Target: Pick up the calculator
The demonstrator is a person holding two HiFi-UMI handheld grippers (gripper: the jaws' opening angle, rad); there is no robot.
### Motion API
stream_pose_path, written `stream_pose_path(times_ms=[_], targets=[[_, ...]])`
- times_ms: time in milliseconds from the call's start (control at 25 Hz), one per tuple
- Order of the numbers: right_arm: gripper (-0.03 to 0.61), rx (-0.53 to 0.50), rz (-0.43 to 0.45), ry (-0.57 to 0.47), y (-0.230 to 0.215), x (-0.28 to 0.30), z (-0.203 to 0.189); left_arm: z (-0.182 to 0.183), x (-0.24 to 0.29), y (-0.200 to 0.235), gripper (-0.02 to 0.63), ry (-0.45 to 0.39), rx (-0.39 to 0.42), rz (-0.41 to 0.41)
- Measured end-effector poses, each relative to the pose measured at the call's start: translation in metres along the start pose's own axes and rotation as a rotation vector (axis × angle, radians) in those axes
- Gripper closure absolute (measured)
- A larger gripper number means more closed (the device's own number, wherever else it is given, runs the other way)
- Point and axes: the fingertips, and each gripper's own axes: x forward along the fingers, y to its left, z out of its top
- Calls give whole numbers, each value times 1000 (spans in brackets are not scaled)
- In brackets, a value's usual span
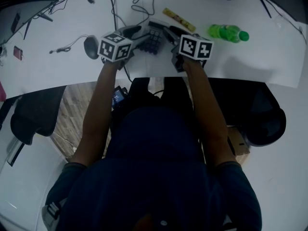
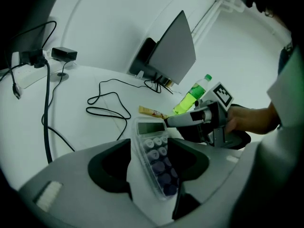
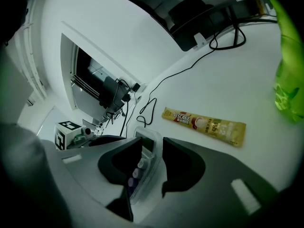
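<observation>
Found the calculator near the front edge of the desk, lodged between the 2 grippers. Saw the right gripper clenched across the thin casing, jaws close together, with the calculator standing edge-on in that view. Saw the left gripper released: jaws spread wide, keypad lying tilted between them, display end pointing away, no pad clearly pressing. Judged the hold as 1-sided, the right carrying and the left merely straddling, perhaps to steady the casing. Could not tell whether any corner rested on the desk.

Noted a coffee sachet just beyond the calculator, a green bottle farther right and well apart, loops of black cable beyond, and a mouse left of the left gripper. Judged straight up as the open way out. Expected a push forward to nudge the sachet, and a swing right to near the bottle. Marked the front edge running under both wrists, so a slip toward the person could go off the desk.
</observation>
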Motion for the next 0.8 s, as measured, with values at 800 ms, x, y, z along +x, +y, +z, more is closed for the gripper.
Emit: stream_pose_path(times_ms=[800], targets=[[463, 0, -40, 35, -7, 11, -2, -8, 15, -4, 410, 50, -33, -14]])
